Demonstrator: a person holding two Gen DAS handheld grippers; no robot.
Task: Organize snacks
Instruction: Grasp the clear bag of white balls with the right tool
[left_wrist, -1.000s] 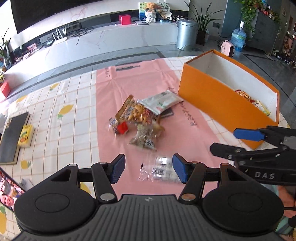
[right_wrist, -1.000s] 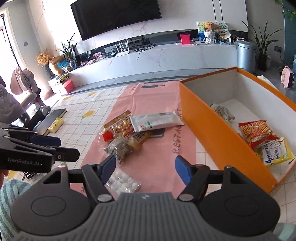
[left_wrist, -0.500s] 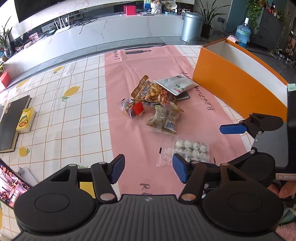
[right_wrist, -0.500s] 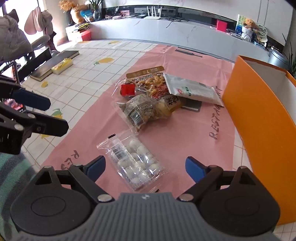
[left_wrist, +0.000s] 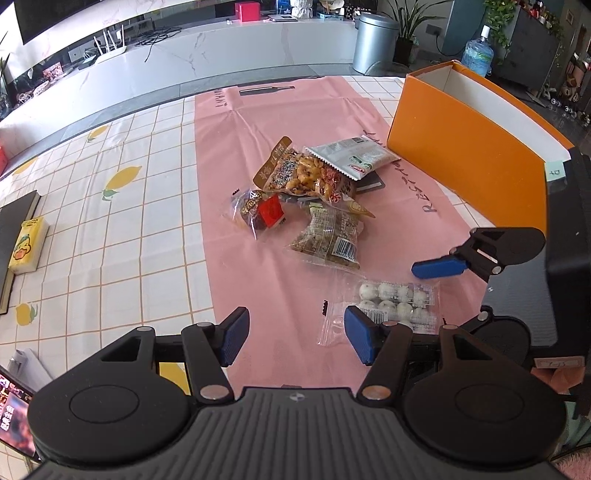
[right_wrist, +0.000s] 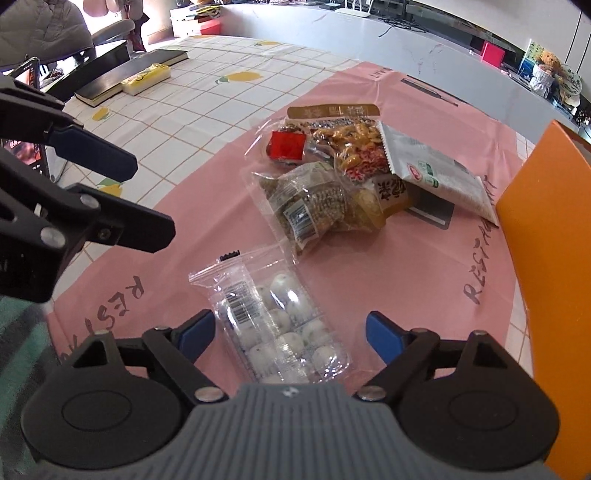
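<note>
A clear packet of white candy balls (right_wrist: 284, 325) lies on the pink runner (right_wrist: 406, 266), between the open fingers of my right gripper (right_wrist: 290, 338), which hovers just over it. It also shows in the left wrist view (left_wrist: 391, 299). A pile of snack bags (left_wrist: 317, 184) lies further on: peanuts, a grey-white packet (right_wrist: 436, 173), a brown cake bag (right_wrist: 306, 206) and a red-labelled one (right_wrist: 286, 146). The orange box (left_wrist: 465, 147) stands to the right. My left gripper (left_wrist: 293, 341) is open and empty above the runner's near end.
A black book (left_wrist: 14, 240) with a yellow tissue pack (left_wrist: 27, 245) lies at the table's left side. A phone screen (left_wrist: 13, 413) sits at the near left. The checked tablecloth (left_wrist: 110, 229) spreads left of the runner.
My right gripper has moved down and forward over the candy packet, which now lies between its fingers. The left gripper has drawn slightly closer to the snacks. Both stay open.
</note>
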